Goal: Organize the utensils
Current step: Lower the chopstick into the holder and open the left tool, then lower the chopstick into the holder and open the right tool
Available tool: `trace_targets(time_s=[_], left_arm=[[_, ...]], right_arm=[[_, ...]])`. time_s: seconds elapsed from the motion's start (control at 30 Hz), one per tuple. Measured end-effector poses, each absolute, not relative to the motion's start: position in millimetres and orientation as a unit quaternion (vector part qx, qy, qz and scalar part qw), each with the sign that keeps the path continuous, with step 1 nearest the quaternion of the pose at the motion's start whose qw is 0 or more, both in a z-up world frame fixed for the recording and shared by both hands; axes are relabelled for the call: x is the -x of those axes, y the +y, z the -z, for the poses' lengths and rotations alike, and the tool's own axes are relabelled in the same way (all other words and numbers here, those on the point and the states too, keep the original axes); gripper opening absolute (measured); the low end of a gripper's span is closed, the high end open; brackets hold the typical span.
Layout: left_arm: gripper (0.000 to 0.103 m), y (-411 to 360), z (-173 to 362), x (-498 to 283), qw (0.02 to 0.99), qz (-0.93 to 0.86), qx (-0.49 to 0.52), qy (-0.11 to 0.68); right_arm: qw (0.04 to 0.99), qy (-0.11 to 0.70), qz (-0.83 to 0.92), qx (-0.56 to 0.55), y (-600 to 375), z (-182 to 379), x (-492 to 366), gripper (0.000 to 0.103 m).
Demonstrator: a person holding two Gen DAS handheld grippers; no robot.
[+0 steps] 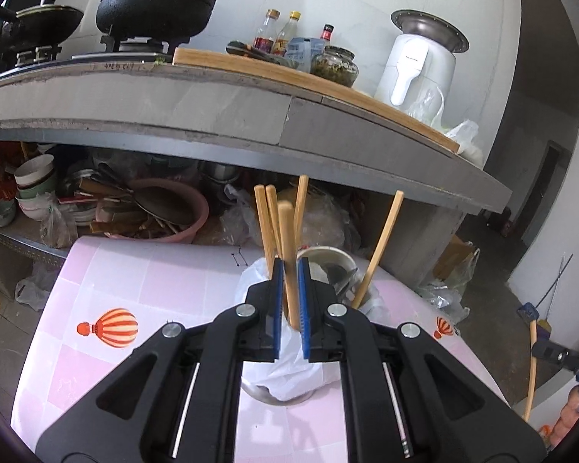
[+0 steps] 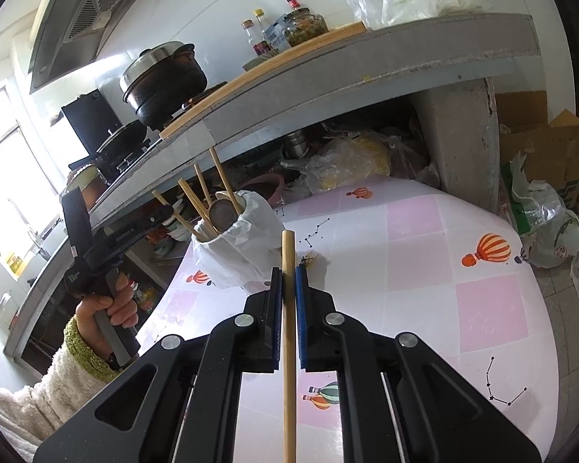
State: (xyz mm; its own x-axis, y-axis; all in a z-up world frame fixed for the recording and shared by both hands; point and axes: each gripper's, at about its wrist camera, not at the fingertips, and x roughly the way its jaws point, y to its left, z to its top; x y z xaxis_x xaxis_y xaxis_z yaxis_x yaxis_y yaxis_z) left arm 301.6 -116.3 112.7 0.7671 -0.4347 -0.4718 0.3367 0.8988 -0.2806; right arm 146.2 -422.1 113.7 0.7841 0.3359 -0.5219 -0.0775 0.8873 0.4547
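Chopsticks going into lined cup.
Left gripper jaws slack around one chopstick; right gripper jaws clamp another chopstick; only the right view shows the hand.

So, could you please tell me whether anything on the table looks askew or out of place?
Yes: the chopsticks in the bag-lined holder splay unevenly, and one chopstick leans far out to the right, apart from the rest.

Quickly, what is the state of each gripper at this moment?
Left gripper: slightly open around a chopstick standing in the holder; a gap shows beside each pad.
Right gripper: closed, holding one chopstick.
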Motion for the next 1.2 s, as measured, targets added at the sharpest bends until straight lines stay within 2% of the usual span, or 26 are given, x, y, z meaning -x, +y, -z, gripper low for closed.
trace_targets(time_s=[0.07, 0.2, 0.47, 0.6, 0.87, 1.2], left_arm=[[0.028, -112, -112, -299, 0.933, 0.209, 0.100, 0.273], [0.047, -104, -115, -286, 0.934, 0.213, 0.104, 0.266], [0.072, -81, -115, -240, 0.940, 0.205, 0.086, 0.258], [0.081, -67, -109, -215, 0.943, 0.193, 0.069, 0.261], [0.084, -23, -85, -180, 0.945, 0.148, 0.071, 0.283], [0.084, 18, -58, -170, 0.941, 0.094, 0.087, 0.314]], right_arm=[[0.923, 0.305, -0.115, -0.204, -419, -120, -148, 0.007], [0.928, 0.293, -0.128, -0.191, -409, -138, -155, 0.007], [0.942, 0.227, -0.182, -0.165, -377, -202, -197, 0.007], [0.946, 0.182, -0.211, -0.163, -355, -240, -233, 0.007], [0.949, 0.112, -0.247, -0.158, -303, -283, -303, 0.007], [0.958, 0.130, -0.228, -0.114, -262, -248, -369, 0.007]])
